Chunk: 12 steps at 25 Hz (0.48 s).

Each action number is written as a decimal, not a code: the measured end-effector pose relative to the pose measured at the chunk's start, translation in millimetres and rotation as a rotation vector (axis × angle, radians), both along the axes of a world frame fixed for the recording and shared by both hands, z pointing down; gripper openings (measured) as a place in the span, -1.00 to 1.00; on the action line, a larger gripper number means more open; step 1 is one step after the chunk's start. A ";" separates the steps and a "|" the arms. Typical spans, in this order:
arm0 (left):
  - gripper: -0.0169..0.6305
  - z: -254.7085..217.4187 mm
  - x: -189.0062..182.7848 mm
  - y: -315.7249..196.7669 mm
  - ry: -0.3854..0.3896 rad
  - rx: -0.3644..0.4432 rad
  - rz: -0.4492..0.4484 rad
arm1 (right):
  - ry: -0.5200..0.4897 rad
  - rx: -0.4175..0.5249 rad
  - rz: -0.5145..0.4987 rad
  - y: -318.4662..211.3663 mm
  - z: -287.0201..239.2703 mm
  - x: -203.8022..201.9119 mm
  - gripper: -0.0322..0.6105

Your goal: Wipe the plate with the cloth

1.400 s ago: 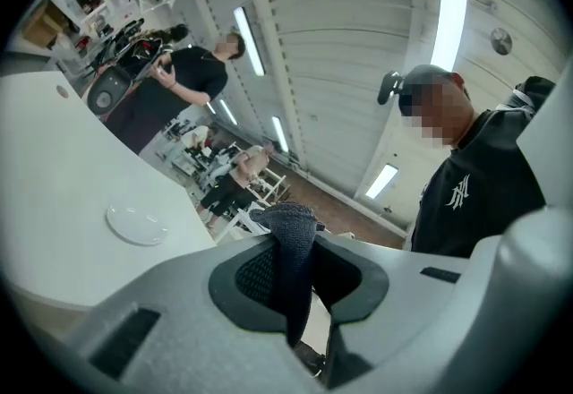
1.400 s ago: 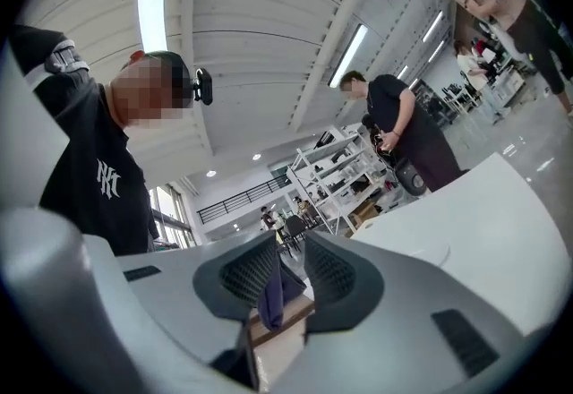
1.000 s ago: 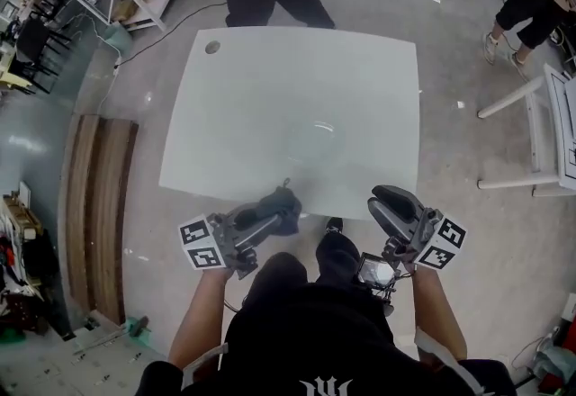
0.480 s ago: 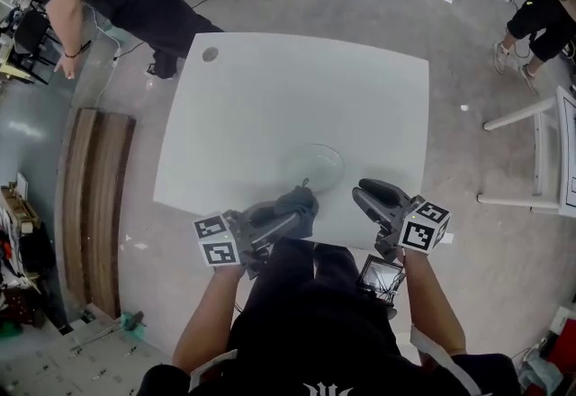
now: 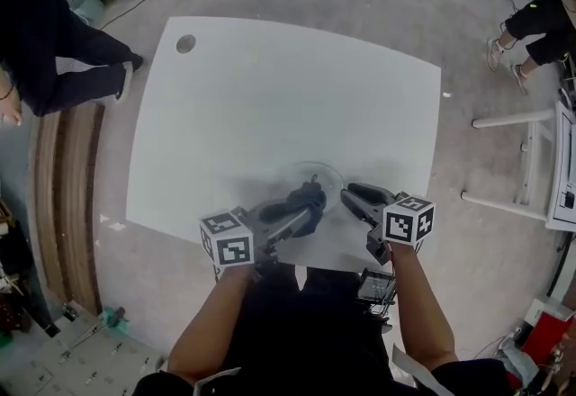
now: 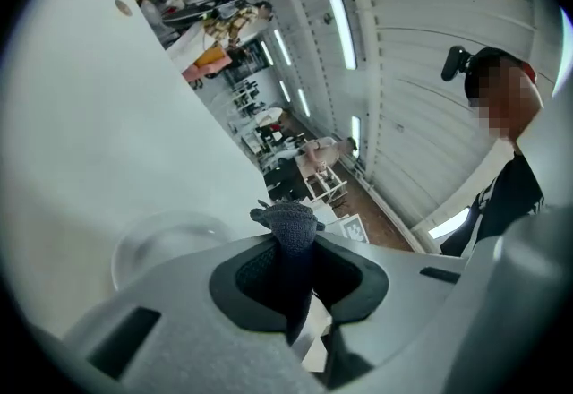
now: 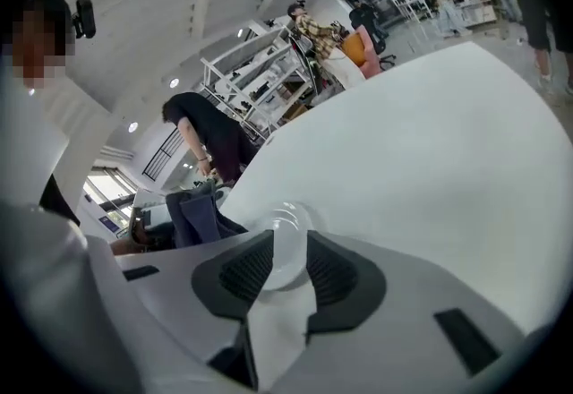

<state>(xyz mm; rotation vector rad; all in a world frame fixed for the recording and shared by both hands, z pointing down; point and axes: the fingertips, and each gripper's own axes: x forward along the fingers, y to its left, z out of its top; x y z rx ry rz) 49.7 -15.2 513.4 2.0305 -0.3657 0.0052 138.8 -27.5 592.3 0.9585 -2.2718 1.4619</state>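
A clear glass plate lies on the white table near its front edge. My left gripper is shut on a dark grey cloth, which bunches at the plate's near rim. In the left gripper view the cloth sticks up between the jaws, with the plate to the left. My right gripper is at the plate's right edge. The right gripper view shows the plate in the gap between the parted jaws; I cannot tell whether they touch it.
The table has a round hole at its far left corner. A person stands left of the table and another person at the far right. A white frame stands on the right, and a wooden bench on the left.
Both grippers have moved forward from off the table's front edge to the plate. The cloth has come up to the plate's near rim. The person behind the table has walked to its left.
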 end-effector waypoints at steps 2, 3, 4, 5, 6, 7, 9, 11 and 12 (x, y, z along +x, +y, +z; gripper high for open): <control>-0.79 8.8 7.9 -7.2 -0.025 -0.021 0.014 | -0.019 -0.055 -0.012 0.1 13.3 -4.9 -0.58; -0.79 13.0 12.3 -10.7 -0.037 -0.026 0.025 | -0.030 -0.071 -0.012 -1.4 18.1 -6.6 -0.58; -0.79 17.1 15.6 -13.1 -0.047 -0.029 0.034 | -0.037 -0.076 -0.012 -2.4 21.2 -9.0 -0.58; -0.79 21.6 17.8 -13.7 -0.058 -0.032 0.041 | -0.041 -0.076 -0.014 -2.2 22.9 -12.1 -0.64; -0.79 26.9 19.8 -13.3 -0.073 -0.035 0.049 | -0.042 -0.079 -0.021 -1.2 24.4 -15.0 -0.64; -0.79 33.4 22.3 -12.7 -0.094 -0.039 0.058 | -0.043 -0.088 -0.030 -0.2 26.3 -17.0 -0.65; -0.79 46.5 29.6 -13.9 -0.137 -0.053 0.076 | -0.052 -0.119 -0.048 -1.1 31.0 -18.5 -0.70; -0.79 54.8 37.1 -16.4 -0.162 -0.071 0.086 | -0.064 -0.151 -0.062 -2.3 34.6 -19.8 -0.70; -0.79 57.7 39.5 -17.0 -0.174 -0.076 0.090 | -0.068 -0.168 -0.065 -1.8 36.0 -20.7 -0.70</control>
